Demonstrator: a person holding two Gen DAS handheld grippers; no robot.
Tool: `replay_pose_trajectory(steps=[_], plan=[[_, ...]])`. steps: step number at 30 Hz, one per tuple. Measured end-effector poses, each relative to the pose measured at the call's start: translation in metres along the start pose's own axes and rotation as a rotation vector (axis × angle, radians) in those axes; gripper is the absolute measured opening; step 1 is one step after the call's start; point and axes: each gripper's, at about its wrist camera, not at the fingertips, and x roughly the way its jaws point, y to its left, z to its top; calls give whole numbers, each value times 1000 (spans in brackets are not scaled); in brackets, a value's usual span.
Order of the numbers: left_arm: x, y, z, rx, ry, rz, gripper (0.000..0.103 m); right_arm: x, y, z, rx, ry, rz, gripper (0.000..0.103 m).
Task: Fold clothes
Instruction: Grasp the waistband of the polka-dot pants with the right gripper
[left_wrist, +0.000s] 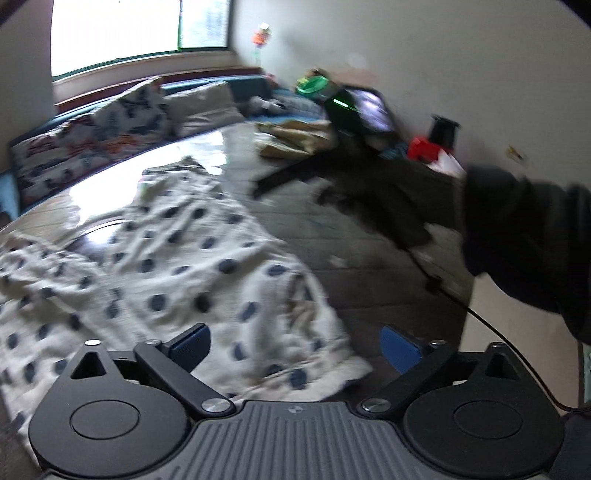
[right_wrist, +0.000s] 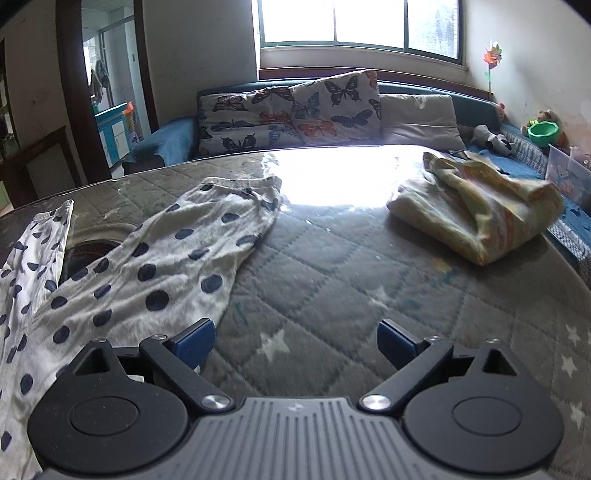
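White trousers with dark blue dots (right_wrist: 147, 273) lie spread on the grey quilted table (right_wrist: 332, 266), legs running to the left. In the left wrist view the same dotted trousers (left_wrist: 177, 266) lie rumpled under and ahead of my left gripper (left_wrist: 295, 350), which is open and empty just above the cloth. My right gripper (right_wrist: 295, 349) is open and empty, over bare table just right of the trousers' edge. A folded yellow striped cloth (right_wrist: 480, 210) lies at the table's far right. The left wrist view is blurred.
A sofa with butterfly cushions (right_wrist: 295, 110) stands behind the table under the window. Toys and a green bowl (right_wrist: 541, 131) sit at the right. In the left wrist view a dark sleeve (left_wrist: 528, 243), a black cable (left_wrist: 491, 325) and a black tripod stand (left_wrist: 347, 155) are on the right.
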Motion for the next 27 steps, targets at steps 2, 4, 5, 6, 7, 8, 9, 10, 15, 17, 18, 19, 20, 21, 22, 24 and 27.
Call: replay_pose_trajectory(steps=[2,4,5,6,7,8,9,10,15,17,18,19,20,21,22,24,27], plan=[[8,-7,3,6,13,-21,92,5,4,7,-12,1,4,96],[15,-12,5,13,27,-36,87,10,7,15,-23,1,11,95],[17,-14,6,18,35,-40,85,15,7,20,-26,3,22,94],[21,-15,6,23,44,-37,82,18,8,23,-25,6,29,93],[25,-17,6,26,53,-31,79,21,8,26,-22,9,35,93],[28,-18,6,27,63,-23,78,24,8,30,-16,13,41,91],[32,-18,6,27,73,-14,75,30,7,36,-10,16,49,89],[35,-18,5,29,81,-10,72,32,7,38,-8,17,53,88],[45,-22,2,43,115,-3,58,55,7,58,4,33,65,80],[49,-22,1,43,123,2,58,63,8,67,10,28,64,79],[50,-20,0,37,126,2,54,67,8,71,12,27,64,79],[51,-19,0,31,128,0,50,70,9,76,16,26,64,79],[52,-17,0,19,132,-2,49,75,9,81,22,23,65,78],[52,-15,0,7,133,-6,49,79,9,86,29,21,66,76],[53,-13,-1,-4,134,-9,48,85,8,92,38,18,67,75],[53,-11,-1,-11,135,-11,46,92,7,99,49,20,68,72],[54,-10,-2,-17,137,-9,43,106,5,110,60,23,59,66]])
